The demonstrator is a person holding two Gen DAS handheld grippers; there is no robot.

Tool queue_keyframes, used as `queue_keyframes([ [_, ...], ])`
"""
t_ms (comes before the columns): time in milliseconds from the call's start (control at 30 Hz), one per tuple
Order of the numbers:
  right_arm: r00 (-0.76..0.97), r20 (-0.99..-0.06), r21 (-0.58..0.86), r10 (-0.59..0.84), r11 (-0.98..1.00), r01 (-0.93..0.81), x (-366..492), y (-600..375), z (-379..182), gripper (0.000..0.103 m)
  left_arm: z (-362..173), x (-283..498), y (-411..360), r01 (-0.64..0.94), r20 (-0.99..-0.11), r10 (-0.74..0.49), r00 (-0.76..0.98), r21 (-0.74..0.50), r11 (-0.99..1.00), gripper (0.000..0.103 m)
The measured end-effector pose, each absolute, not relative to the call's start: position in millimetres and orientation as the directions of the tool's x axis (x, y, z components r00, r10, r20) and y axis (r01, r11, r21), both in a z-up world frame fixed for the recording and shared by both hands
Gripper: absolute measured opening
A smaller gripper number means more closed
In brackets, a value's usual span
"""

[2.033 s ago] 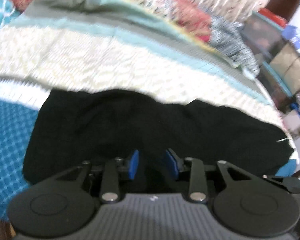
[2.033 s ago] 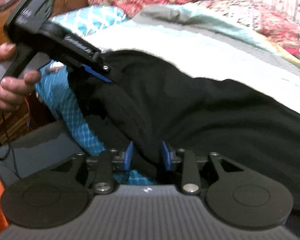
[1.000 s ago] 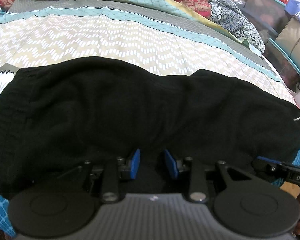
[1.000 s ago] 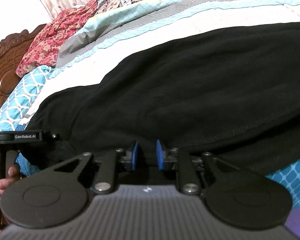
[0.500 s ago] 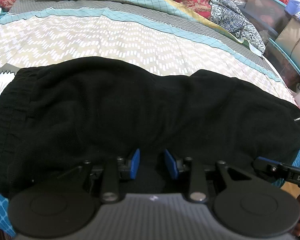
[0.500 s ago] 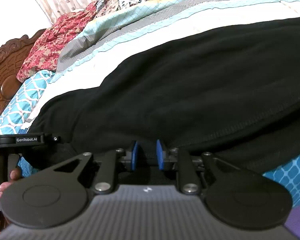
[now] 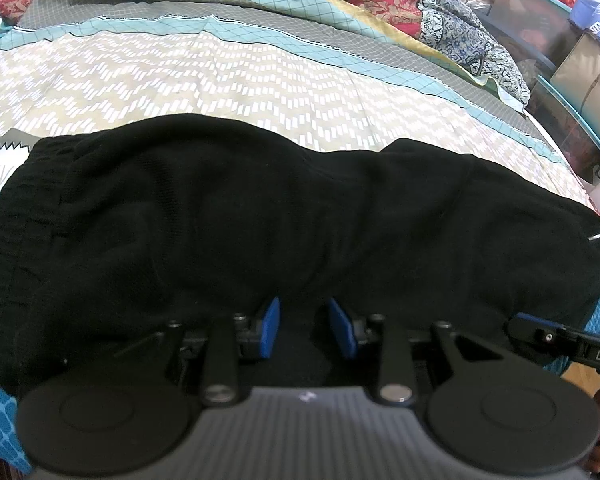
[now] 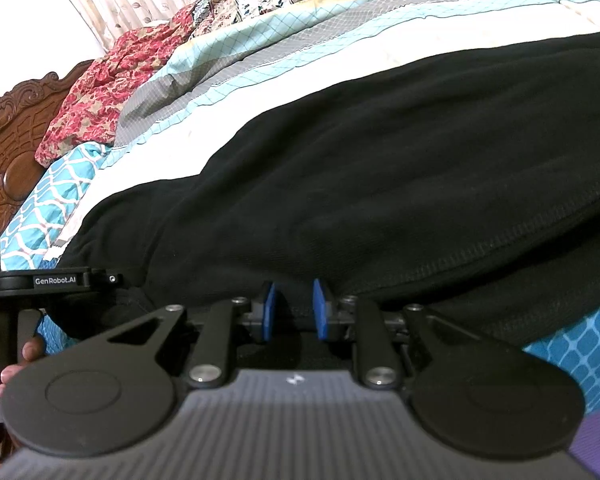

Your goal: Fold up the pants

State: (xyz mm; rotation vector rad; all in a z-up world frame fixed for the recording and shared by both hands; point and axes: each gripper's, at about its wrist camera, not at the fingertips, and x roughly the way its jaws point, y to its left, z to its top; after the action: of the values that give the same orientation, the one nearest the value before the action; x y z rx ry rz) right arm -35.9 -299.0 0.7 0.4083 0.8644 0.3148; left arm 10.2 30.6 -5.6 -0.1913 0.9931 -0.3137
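Black pants (image 7: 300, 216) lie across the bed (image 7: 220, 92), near edge at the bed's side; left tool (image 7: 303, 328) and right tool (image 8: 291, 309) each apparently pinch that edge, bare quilt open beyond the pants

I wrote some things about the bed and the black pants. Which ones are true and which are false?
1. The pants are black. True.
2. The pants lie on a bare wooden floor. False: they lie on a bed with a patterned bedspread.
3. The left gripper has blue pads with black cloth between them. True.
4. The right gripper is far from the pants, up in the air. False: it sits at their near edge, cloth between its pads.
5. A carved wooden headboard shows in the right wrist view. True.
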Motion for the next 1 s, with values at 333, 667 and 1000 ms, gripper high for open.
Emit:
queue_keyframes([
  [333,0.611,-0.669,0.462,0.423,0.881,-0.104,-36,-300,1,0.023,-6,10,31,0.175,-0.79,-0.344,0.507,-0.297,0.939,0.03],
  [667,0.745,-0.562,0.492,0.36,0.869,-0.049,-53,-342,37,0.032,51,-2,40,0.237,-0.693,-0.37,0.619,-0.284,0.929,0.05],
  [1000,0.772,-0.609,0.499,0.183,0.845,0.194,-67,-420,15,0.031,-9,18,-27,0.275,-0.842,-0.323,0.431,-0.218,0.936,0.049],
])
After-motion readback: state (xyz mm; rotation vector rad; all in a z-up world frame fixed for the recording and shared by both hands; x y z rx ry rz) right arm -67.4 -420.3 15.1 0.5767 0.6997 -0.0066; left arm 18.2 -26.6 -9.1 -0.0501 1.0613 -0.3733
